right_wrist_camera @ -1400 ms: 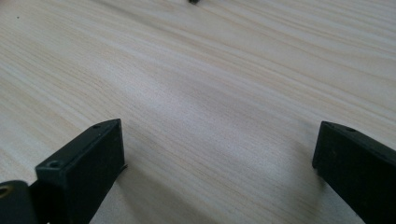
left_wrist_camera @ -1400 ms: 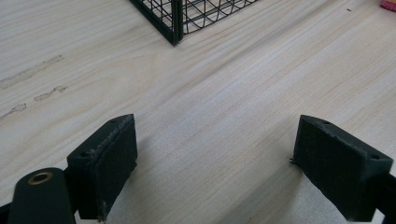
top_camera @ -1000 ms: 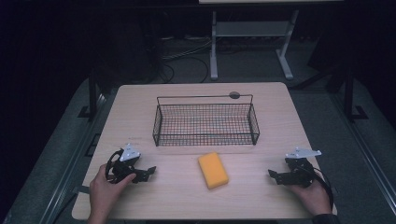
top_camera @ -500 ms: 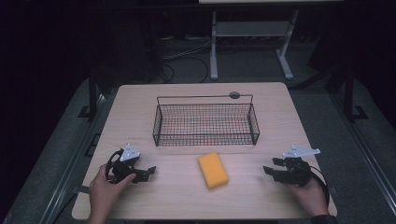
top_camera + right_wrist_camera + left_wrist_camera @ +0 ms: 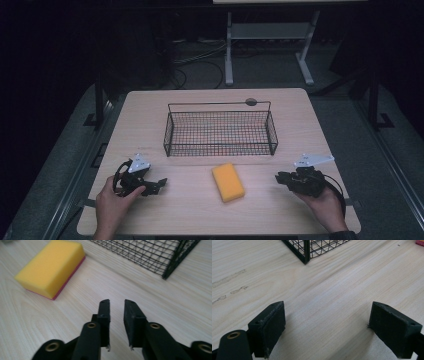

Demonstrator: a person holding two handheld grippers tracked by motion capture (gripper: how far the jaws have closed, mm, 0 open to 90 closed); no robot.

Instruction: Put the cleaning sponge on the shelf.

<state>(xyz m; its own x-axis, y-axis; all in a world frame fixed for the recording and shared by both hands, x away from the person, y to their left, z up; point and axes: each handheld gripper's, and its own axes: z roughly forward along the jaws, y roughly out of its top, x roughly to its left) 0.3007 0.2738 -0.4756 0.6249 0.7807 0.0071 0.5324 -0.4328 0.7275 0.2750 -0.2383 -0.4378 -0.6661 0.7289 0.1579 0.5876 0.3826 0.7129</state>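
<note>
Room behind the table (image 5: 150, 115) is basically black, you can just about pick out a pale metal stand (image 5: 270, 45) and some cables on the floor at the far side, nothing more. In the left gripper view the wire basket (image 5: 312, 247) is cut off at the top edge so you only get one corner of it, and a tiny pink-red sliver at the top right corner is too small to call. The sponge (image 5: 228, 182) is a yellow foam block with a thin pink-red layer on its underside, soft-looking with rounded edges, lying flat on the table just near of the basket's front wall and about midway between the two hands. Basket is thin black wire mesh, rectangular, open top. Table is pale wood grain with a few scuff marks. Left gripper (image 5: 150, 186) sits at the near left, jaws spread wide with only bare table between the black blocky pads. Right gripper (image 5: 281, 178) at the near right, well apart from the sponge: its jaws have just been closing and are now nearly together, a narrow gap left, nothing in it.
</note>
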